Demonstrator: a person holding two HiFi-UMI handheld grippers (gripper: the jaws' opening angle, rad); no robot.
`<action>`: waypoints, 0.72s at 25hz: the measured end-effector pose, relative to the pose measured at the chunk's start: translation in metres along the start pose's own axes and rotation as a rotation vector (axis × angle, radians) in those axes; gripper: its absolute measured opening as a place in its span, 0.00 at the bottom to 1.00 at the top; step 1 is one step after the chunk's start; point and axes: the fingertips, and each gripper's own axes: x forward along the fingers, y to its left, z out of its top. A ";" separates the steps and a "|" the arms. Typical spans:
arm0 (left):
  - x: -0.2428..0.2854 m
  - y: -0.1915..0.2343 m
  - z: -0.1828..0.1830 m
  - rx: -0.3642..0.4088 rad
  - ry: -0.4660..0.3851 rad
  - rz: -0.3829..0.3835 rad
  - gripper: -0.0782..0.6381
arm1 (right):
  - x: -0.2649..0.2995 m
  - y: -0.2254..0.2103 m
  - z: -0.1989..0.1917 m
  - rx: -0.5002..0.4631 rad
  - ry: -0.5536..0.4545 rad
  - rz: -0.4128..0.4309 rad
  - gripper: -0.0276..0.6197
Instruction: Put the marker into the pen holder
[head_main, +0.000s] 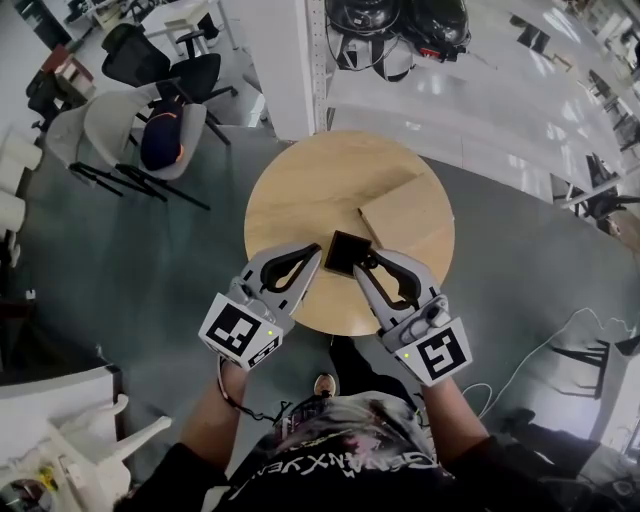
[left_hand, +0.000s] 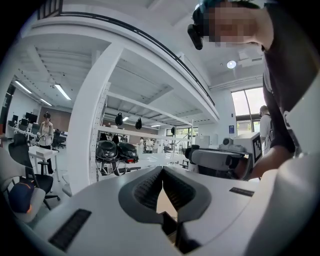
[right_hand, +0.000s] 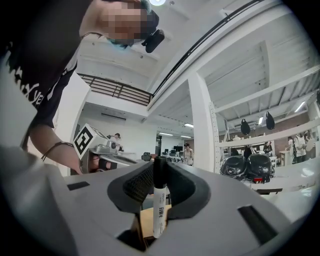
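Your right gripper (right_hand: 159, 169) jaws clamp the marker (right_hand: 159, 210) at its cap: it looks light, stiff and slick, so squeeze firmly. Your left gripper (left_hand: 162, 181) jaws are closed and empty, beside the pen holder (head_main: 348, 253) mid-frame.

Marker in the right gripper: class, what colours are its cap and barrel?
The marker has a black cap and white barrel; clearest in the right gripper view.

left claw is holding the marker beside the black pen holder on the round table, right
No: the right claw holds the marker, as the right gripper view shows; the left claw is shut, empty. It is beside the black pen holder on the round table.
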 end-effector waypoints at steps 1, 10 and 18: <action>0.004 0.001 -0.003 0.001 0.001 -0.004 0.14 | 0.002 -0.002 -0.002 0.003 -0.002 0.000 0.16; 0.037 0.009 -0.027 -0.015 0.022 -0.044 0.14 | 0.016 -0.022 -0.029 0.017 -0.009 0.004 0.16; 0.048 0.016 -0.058 -0.016 0.063 -0.048 0.14 | 0.021 -0.028 -0.059 0.033 0.001 0.005 0.16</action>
